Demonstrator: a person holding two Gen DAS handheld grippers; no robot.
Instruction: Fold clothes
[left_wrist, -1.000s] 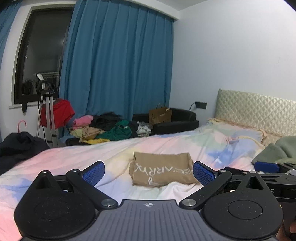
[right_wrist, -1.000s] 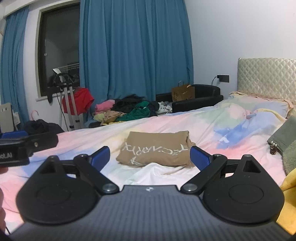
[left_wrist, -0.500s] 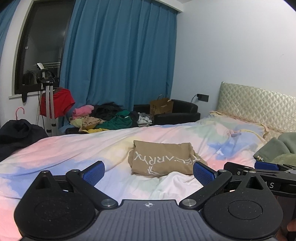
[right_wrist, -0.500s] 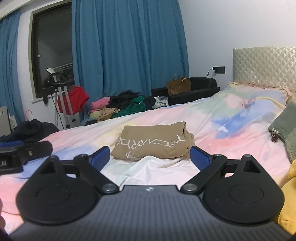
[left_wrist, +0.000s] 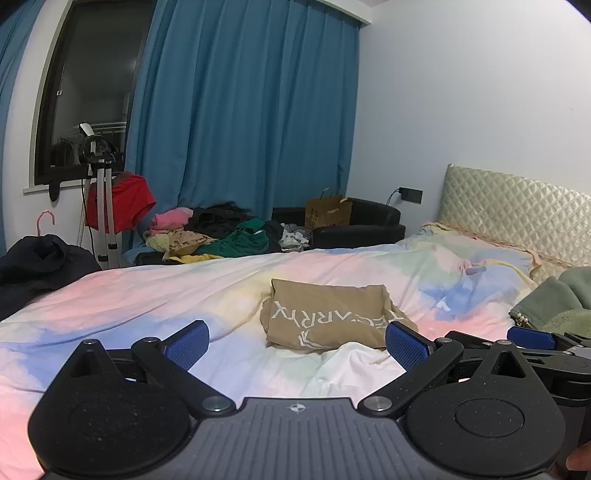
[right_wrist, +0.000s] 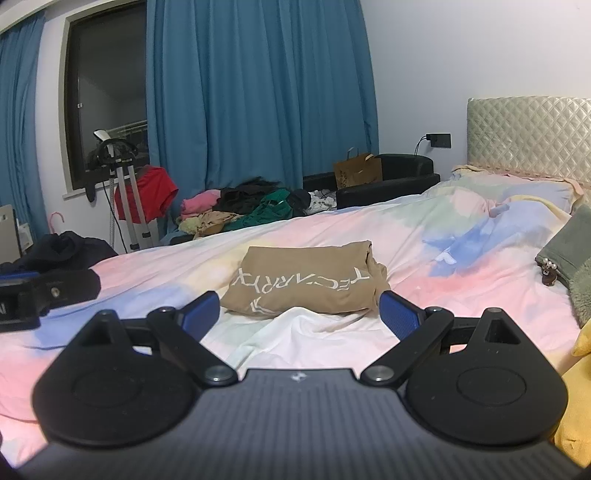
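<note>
A tan folded shirt (left_wrist: 328, 314) with white lettering lies in the middle of the pastel bed; it also shows in the right wrist view (right_wrist: 306, 282). My left gripper (left_wrist: 295, 341) is open and empty, a little short of the shirt's near edge. My right gripper (right_wrist: 300, 309) is open and empty, just short of the shirt. The right gripper's blue tip (left_wrist: 532, 338) shows at the right of the left wrist view. The left gripper's body (right_wrist: 40, 291) shows at the left of the right wrist view.
The bed's pastel cover (left_wrist: 147, 295) spreads all around. A grey-green fleece garment (right_wrist: 569, 258) lies at the right, something yellow (right_wrist: 576, 406) at the near right. A clothes pile (left_wrist: 221, 232) sits beyond the bed by blue curtains. A dark jacket (left_wrist: 40, 262) lies far left.
Both grippers have tilted and shifted slightly, so the folded shirt sits a little closer and lower in the views. Both stay open and empty.
</note>
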